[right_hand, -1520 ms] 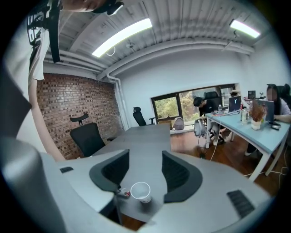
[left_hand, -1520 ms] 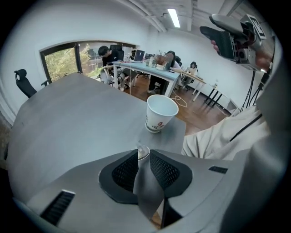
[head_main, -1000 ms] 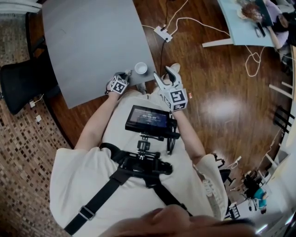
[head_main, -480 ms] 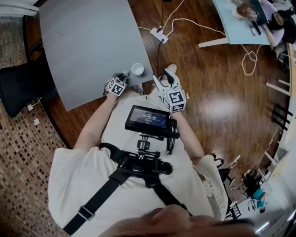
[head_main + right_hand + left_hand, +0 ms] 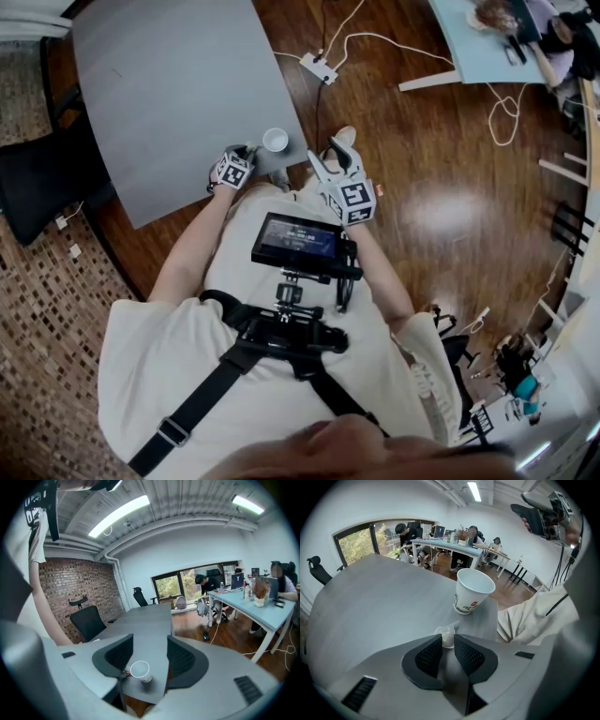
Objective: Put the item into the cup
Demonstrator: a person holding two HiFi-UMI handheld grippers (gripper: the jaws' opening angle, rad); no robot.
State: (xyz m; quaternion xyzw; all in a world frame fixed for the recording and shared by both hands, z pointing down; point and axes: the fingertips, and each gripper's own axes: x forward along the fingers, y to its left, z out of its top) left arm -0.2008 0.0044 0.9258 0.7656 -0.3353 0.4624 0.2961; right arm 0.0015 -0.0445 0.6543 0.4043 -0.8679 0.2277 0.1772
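In the head view the table (image 5: pixel 169 84), cup (image 5: pixel 275 140) and left gripper (image 5: pixel 246 156) drift slightly toward 9 o'clock. The left gripper's jaws stand wider than before around the small clear item (image 5: pixel 447 637).

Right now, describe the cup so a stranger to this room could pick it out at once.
Start at the big grey table; at its corner nearest the person stands a white paper cup. It is upright and open-mouthed with red print on its side, unlike the small clear item between the jaws of the left tool beside it.
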